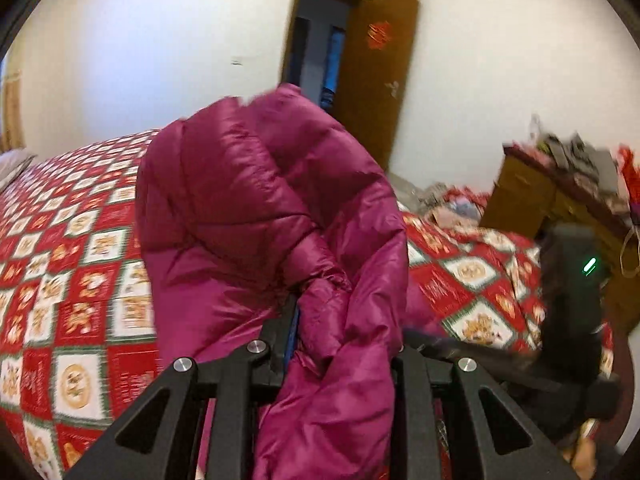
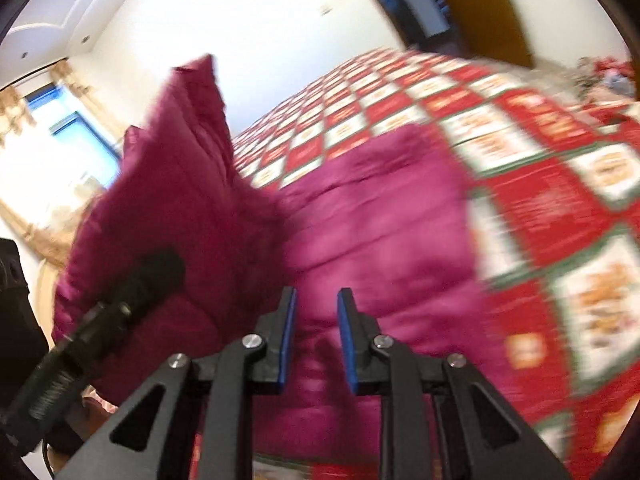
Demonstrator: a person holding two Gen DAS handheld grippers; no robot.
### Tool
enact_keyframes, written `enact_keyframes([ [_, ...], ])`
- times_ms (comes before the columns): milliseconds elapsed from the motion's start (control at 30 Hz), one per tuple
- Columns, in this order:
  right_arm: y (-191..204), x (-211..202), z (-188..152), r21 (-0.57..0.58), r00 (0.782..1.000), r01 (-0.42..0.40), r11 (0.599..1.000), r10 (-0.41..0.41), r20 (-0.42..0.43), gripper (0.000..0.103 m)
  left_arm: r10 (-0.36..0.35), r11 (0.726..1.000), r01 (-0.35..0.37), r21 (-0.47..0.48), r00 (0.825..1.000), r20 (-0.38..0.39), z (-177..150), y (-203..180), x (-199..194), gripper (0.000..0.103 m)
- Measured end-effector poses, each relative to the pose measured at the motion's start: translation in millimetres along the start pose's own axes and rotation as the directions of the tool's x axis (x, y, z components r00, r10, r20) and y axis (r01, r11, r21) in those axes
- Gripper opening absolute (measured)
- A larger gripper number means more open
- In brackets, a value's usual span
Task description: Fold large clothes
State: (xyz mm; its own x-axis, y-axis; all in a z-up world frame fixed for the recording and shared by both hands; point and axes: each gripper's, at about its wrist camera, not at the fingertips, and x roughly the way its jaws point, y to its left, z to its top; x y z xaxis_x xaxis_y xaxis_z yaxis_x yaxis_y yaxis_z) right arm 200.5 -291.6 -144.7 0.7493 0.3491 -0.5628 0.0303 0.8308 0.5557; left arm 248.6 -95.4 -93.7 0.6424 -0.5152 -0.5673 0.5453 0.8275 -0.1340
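Observation:
A magenta puffer jacket (image 1: 256, 208) is lifted above the bed in the left wrist view. My left gripper (image 1: 316, 320) is shut on a fold of it; fabric drapes over and hides the right finger. In the right wrist view the jacket (image 2: 360, 232) lies partly on the bed, with one part raised at the left. My right gripper (image 2: 317, 312) is open just above the jacket, its blue pads holding nothing. The right gripper's black body (image 1: 572, 300) shows at the right of the left wrist view. The left gripper's body (image 2: 100, 320) shows at the left of the right wrist view.
The bed has a red, white and green patterned quilt (image 1: 72, 272). A brown door (image 1: 376, 76) stands open in the white far wall. A wooden dresser (image 1: 560, 196) with clutter stands at the right. A curtained window (image 2: 60, 132) is at the left.

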Motion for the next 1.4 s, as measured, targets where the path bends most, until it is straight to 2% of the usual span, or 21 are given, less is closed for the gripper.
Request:
enact_keyframes([
  [200,-43,-24,0,0.075,0.996,0.083,0.994,-0.085,0.031,0.025,-0.039,0.997,0.046,0.063,0.993,-0.107,-19,-34,48,0.023],
  [300,-53,-31,-7,0.095,0.993,0.107,0.99,-0.11,0.03,0.025,-0.036,0.995,0.048,0.091,0.991,-0.131,-28,-45,65,0.023],
  [400,-61,-37,-7,0.105,0.991,0.125,0.987,-0.129,0.029,0.026,-0.037,0.993,0.052,0.106,0.989,-0.14,-35,-54,75,0.023],
  [433,-63,-41,-4,0.111,0.991,0.121,0.986,-0.126,0.037,0.027,-0.032,0.991,0.049,0.123,0.99,-0.136,-36,-55,77,0.027],
  [467,-65,-47,0,0.117,0.992,0.111,0.987,-0.118,0.052,0.029,-0.023,0.988,0.042,0.151,0.992,-0.125,-40,-58,79,0.029],
  [500,-66,-52,5,0.118,0.992,0.095,0.988,-0.104,0.07,0.036,-0.012,0.983,0.032,0.178,0.993,-0.113,-43,-61,79,0.03],
  [533,-66,-52,11,0.113,0.992,0.082,0.99,-0.092,0.083,0.042,-0.005,0.981,0.026,0.194,0.994,-0.109,-44,-63,81,0.031],
  [567,-63,-52,19,0.098,0.993,0.067,0.993,-0.076,0.093,0.053,0.002,0.978,0.02,0.208,0.994,-0.106,-44,-66,82,0.031],
  [600,-59,-48,29,0.072,0.993,0.054,0.996,-0.061,0.097,0.055,0.005,0.977,0.017,0.213,0.995,-0.104,-45,-67,82,0.031],
  [733,-36,-22,58,-0.056,0.998,0.001,0.998,0.003,0.056,0.055,-0.018,0.983,0.038,0.181,0.994,-0.109,-45,-62,81,0.032],
  [833,-28,10,75,-0.129,1.0,0.02,0.991,-0.023,-0.015,0.054,-0.034,0.983,0.052,0.178,0.994,-0.107,-45,-57,77,0.032],
  [867,-28,24,78,-0.146,0.998,0.011,0.989,-0.019,-0.055,0.046,-0.039,0.982,0.058,0.179,0.993,-0.108,-44,-54,74,0.033],
  [900,-30,36,80,-0.161,0.996,0.01,0.987,-0.024,-0.089,0.029,-0.051,0.982,0.07,0.178,0.993,-0.11,-43,-52,72,0.034],
  [933,-32,44,77,-0.175,0.993,0.017,0.984,-0.037,-0.115,0.024,-0.065,0.981,0.084,0.175,0.992,-0.112,-43,-50,70,0.036],
  [1000,-36,54,72,-0.198,0.985,0.052,0.979,-0.083,-0.151,0.019,-0.115,0.977,0.136,0.167,0.985,-0.128,-41,-45,63,0.039],
  [1067,-43,58,68,-0.187,0.981,0.071,0.98,-0.103,-0.167,0.012,-0.144,0.967,0.171,0.189,0.978,-0.15,-41,-45,54,0.046],
  [1133,-50,61,65,-0.173,0.977,0.082,0.982,-0.114,-0.181,0.011,-0.133,0.954,0.171,0.245,0.978,-0.163,-45,-46,40,0.048],
  [1200,-57,62,61,-0.171,0.973,0.106,0.98,-0.138,-0.187,0.0,-0.118,0.935,0.163,0.316,0.98,-0.157,-52,-45,16,0.053],
  [1267,-64,66,57,-0.179,0.966,0.137,0.974,-0.171,-0.194,0.0,-0.137,0.919,0.183,0.348,0.979,-0.152,-58,-41,-2,0.064],
  [1333,-72,64,57,-0.14,0.973,0.11,0.984,-0.135,-0.189,0.0,-0.15,0.913,0.19,0.361,0.979,-0.137,-63,-29,-24,0.065],
  [1400,-73,63,56,-0.122,0.974,0.104,0.987,-0.126,-0.189,0.0,-0.163,0.923,0.198,0.329,0.978,-0.131,-63,-10,-43,0.065],
])
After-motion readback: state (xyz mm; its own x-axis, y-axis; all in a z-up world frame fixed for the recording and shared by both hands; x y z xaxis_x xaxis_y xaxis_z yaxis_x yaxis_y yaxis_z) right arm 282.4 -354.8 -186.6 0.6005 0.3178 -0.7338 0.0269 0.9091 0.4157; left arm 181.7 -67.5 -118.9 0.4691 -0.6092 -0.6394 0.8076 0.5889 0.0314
